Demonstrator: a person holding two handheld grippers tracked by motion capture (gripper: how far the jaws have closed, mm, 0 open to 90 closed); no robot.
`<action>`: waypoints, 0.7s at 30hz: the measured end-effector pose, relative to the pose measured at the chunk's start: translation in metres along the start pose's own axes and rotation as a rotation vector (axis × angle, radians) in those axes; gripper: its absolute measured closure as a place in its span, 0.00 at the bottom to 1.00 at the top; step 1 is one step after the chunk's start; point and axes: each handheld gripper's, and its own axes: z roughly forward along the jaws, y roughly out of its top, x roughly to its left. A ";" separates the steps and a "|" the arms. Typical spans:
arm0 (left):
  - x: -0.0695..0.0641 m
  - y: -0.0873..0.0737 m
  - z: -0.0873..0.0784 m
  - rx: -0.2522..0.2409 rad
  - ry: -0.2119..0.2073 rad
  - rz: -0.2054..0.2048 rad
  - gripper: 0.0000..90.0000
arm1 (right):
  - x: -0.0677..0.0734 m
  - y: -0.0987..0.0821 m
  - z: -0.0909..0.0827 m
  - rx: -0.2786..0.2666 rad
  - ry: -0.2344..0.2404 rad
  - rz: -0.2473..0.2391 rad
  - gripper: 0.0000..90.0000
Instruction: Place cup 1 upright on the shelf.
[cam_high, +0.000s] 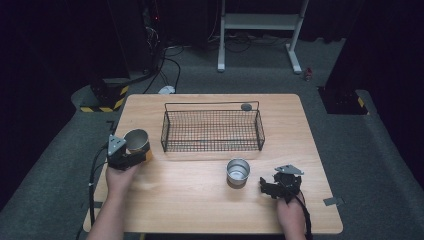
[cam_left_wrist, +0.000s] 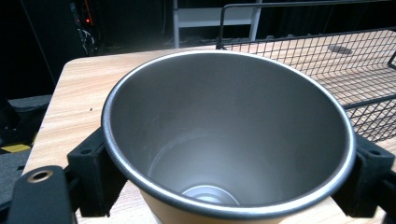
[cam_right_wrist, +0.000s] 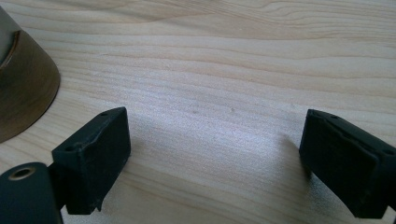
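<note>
Left gripper (cam_high: 131, 156), jaws closed on the tilted steel cup (cam_left_wrist: 224, 135) between its pads, may let the smooth wall slip; right gripper (cam_high: 272, 186), jaws wide and empty, could knock the second cup (cam_high: 238, 171) just beyond its left finger

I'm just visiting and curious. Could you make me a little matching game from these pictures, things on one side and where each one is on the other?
Things:
1. tall steel cup
2. short steel cup
3. black wire basket
4. right gripper

Places or states:
A. open, with bare wood between its jaws
B. clamped in the left gripper
C. standing free between basket and table's near edge
D. at the far middle of the wooden table

Pairs: 1-B, 2-C, 3-D, 4-A
</note>
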 end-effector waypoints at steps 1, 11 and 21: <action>0.000 0.000 0.000 -0.002 -0.003 -0.002 0.16 | 0.000 0.000 0.000 0.000 0.000 0.000 0.10; -0.006 0.004 -0.001 -0.016 -0.025 -0.002 0.16 | -0.002 -0.001 -0.001 0.000 0.016 -0.019 0.10; -0.016 0.009 -0.004 -0.024 -0.046 0.021 0.16 | -0.002 -0.001 -0.001 0.000 0.015 -0.012 0.10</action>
